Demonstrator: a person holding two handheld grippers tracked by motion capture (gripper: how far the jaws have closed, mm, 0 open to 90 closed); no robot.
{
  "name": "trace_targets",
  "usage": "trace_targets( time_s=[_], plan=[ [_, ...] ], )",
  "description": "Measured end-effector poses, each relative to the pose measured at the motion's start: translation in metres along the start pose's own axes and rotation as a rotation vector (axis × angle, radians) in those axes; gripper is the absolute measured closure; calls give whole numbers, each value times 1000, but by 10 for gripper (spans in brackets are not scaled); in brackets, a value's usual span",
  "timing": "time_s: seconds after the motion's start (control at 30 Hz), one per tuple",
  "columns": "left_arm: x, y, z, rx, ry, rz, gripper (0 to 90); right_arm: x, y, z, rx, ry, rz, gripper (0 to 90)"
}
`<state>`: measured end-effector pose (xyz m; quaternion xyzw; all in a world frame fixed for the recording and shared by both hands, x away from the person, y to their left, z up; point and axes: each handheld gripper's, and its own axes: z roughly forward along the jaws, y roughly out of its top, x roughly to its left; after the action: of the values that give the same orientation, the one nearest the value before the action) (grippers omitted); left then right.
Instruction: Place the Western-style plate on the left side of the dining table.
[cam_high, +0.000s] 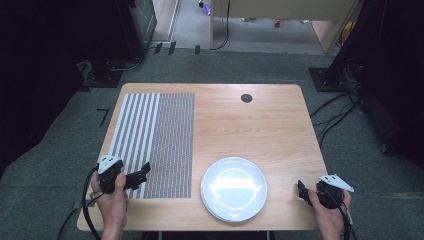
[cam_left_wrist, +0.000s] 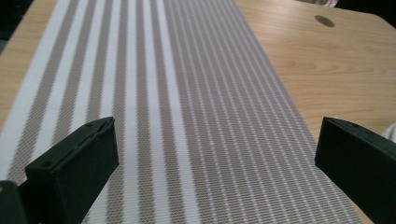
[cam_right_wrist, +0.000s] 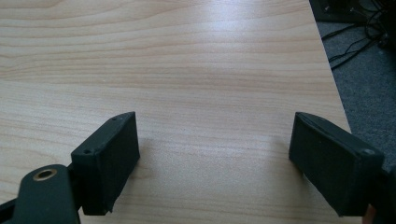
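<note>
Left gripper (cam_high: 145, 172) is hovering over the near edge of the grey-and-white striped woven placemat (cam_high: 152, 142), jaws spread wide apart with nothing between them; in the left gripper view the mat (cam_left_wrist: 187, 107) is running away between both jaws. Right gripper (cam_high: 301, 189) is sitting at the near right corner of the light wooden table (cam_high: 260, 120), jaws also wide apart and empty, over bare wood (cam_right_wrist: 210, 93). A person's left hand (cam_high: 112, 200) and right hand (cam_high: 327, 212) are holding the two tools.

Placemat is lying flat on the left half of the table, long side running away from the person, its right edge near but not touching the round white ceramic plate (cam_high: 234, 188). Plate is sitting at the near centre, between the two grippers, apart from both; it looks like more than one stacked, hard to tell.

Handling guess: mat is looking thin, light and floppy, an open weave, so it should bend and drag rather than lift stiffly. Best hold is probably the near edge or a near corner, one jaw sliding under, pinching the weave. Textured surface should be giving decent grip. Plate is looking rigid, glossy, slippery and breakable; rim is the only place to pinch, and a firm level hold would be needed.
</note>
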<state>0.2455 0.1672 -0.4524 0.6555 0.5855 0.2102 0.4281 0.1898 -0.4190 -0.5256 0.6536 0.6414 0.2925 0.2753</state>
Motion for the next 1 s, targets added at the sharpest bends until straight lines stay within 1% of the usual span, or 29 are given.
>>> trace_targets(
  time_s=[0.07, 0.13, 0.17, 0.2, 0.23, 0.27, 0.37, 0.47, 0.5, 0.53, 0.57, 0.6, 0.63, 0.7, 0.77, 0.83, 0.93, 0.97, 1.0],
  plan=[
    [-6, -1, 3, -3, -12, 11, 0, 0, 0, 0, 0, 1, 1, 160],
    [-10, -3, 8, 9, -30, 12, 0, 0, 0, 0, 0, 2, 0, 162],
    [-15, -7, 11, 18, -46, 23, 0, 0, 0, 0, 0, 2, 0, 162],
    [-15, -7, 11, 18, -46, 23, 0, 0, 0, 0, 0, 2, 0, 162],
    [-18, -10, 14, 26, -65, 23, 0, 0, 0, 0, 1, 2, 1, 162],
    [-18, -10, 14, 26, -65, 23, 0, 0, 0, 0, 1, 2, 1, 162],
    [-25, -12, 17, 36, -98, 17, 0, 0, 0, 0, 1, 5, -1, 162],
    [-34, -12, 18, 43, -118, 33, 0, 0, 0, 0, 3, 3, 1, 153],
    [-40, -11, 18, 44, -134, 46, 0, 0, 1, 0, 4, -3, 4, 138],
    [-40, -11, 18, 44, -134, 46, 0, 0, 1, 0, 4, -3, 4, 138],
    [-44, -11, 18, 50, -154, 50, 0, 0, 1, 1, 5, -5, 6, 136],
    [-44, -11, 18, 50, -154, 50, 0, 0, 1, 1, 5, -5, 6, 136],
    [-49, -12, 19, 65, -178, 62, 0, 0, 1, 1, 5, -6, 7, 135],
    [-51, -12, 19, 71, -179, 66, 8, 0, 1, 1, 5, -6, 7, 135],
    [-53, -13, 20, 79, -182, 63, 36, 0, 1, 1, 5, -6, 8, 135],
    [-54, -14, 22, 91, -192, 55, 41, 1, 1, 1, 5, -9, 10, 136],
    [-57, -15, 25, 116, -208, 39, 80, 3, 1, 1, 2, -24, 31, 147],
    [-61, -16, 27, 127, -209, 43, 146, 4, 2, 1, 3, -27, 42, 155],
    [-61, -16, 27, 127, -209, 43, 196, 6, 2, 1, -2, -31, 51, 169]
  ],
)
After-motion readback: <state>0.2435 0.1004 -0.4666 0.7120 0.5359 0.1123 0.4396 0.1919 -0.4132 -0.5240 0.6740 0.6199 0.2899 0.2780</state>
